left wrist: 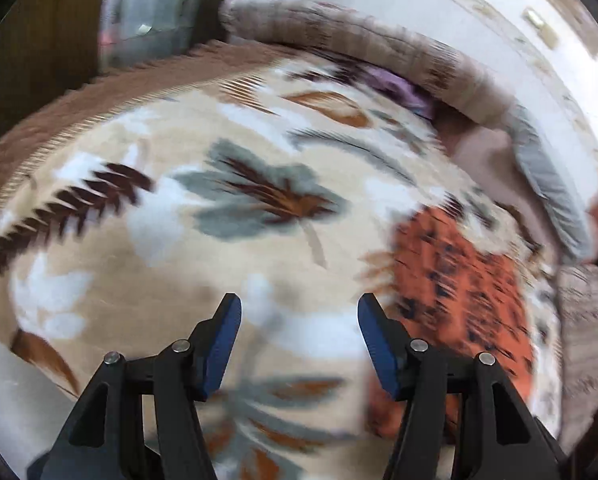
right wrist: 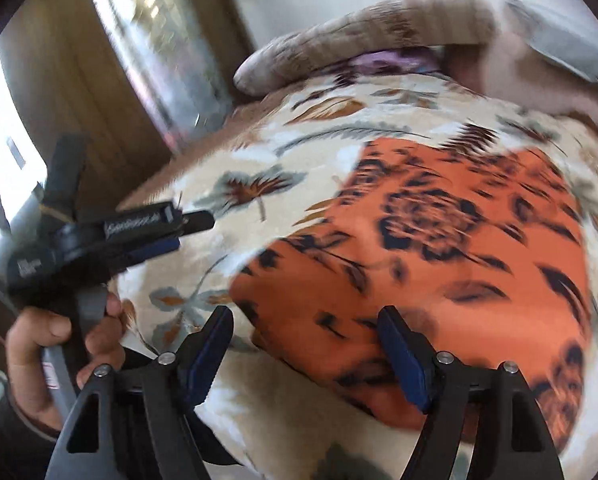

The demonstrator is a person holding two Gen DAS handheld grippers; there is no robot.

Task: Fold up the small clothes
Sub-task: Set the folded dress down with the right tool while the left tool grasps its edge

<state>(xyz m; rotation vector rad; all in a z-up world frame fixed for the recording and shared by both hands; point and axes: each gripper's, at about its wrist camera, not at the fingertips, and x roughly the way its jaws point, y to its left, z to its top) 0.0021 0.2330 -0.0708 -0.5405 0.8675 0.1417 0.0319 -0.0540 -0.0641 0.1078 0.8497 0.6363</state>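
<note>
one orange dark-flowered cloth (right wrist: pixel 439 248), folded

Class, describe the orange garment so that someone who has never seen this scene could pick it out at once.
Start from the large cream blanket with a leaf pattern that covers the bed. The orange cloth printed with dark flowers and leaves lies folded flat on it, just ahead of the right gripper, whose fingers stand apart and empty. It is the only bright orange, smooth piece; the purple cloth beyond is crumpled under a grey-brown pillow.
</note>
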